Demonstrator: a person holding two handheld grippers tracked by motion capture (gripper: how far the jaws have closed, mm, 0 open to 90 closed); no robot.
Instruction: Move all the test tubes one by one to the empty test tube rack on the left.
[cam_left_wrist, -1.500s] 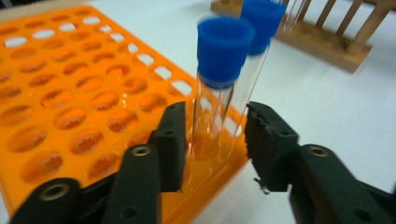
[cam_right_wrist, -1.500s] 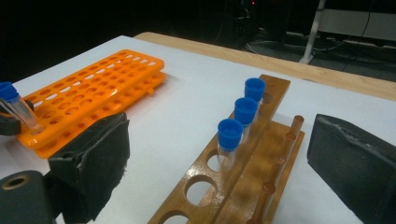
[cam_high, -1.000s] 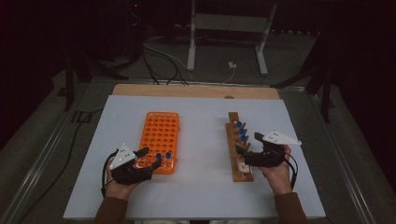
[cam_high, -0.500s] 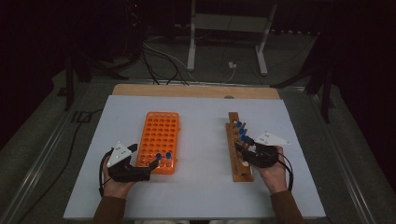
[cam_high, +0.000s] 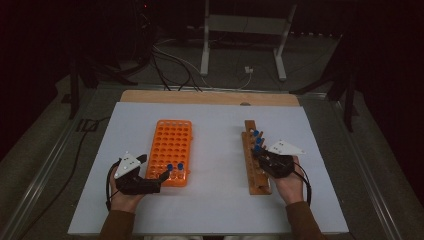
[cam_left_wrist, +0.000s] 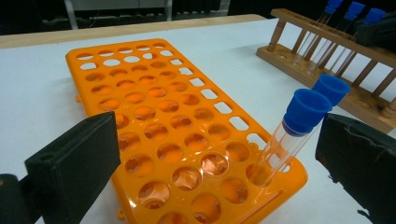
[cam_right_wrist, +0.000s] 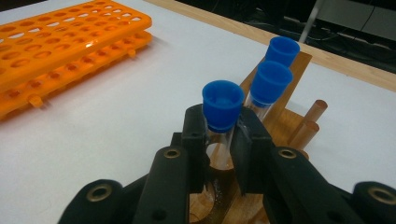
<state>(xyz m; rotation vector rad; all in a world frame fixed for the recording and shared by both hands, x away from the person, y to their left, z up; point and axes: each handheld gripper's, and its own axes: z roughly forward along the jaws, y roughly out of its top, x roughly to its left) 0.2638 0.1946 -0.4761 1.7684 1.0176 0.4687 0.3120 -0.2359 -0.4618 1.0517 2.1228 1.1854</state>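
Jaws of my right claw (cam_right_wrist: 218, 140) have just been closing and are now gripping a blue-capped test tube (cam_right_wrist: 222, 112) in the wooden rack (cam_right_wrist: 285, 116); my left claw (cam_left_wrist: 219, 154) is standing wide beside the orange rack's (cam_left_wrist: 154, 107) two tubes (cam_left_wrist: 299, 126).

1. Your orange rack (cam_high: 170, 150) is plain, dotted with rows of holes.
2. The tubes (cam_left_wrist: 289, 135) are clear with blue caps (cam_right_wrist: 222, 103).
3. The wooden rack (cam_high: 256, 172) is brown.
4. The tabletop (cam_high: 220, 200) is white.
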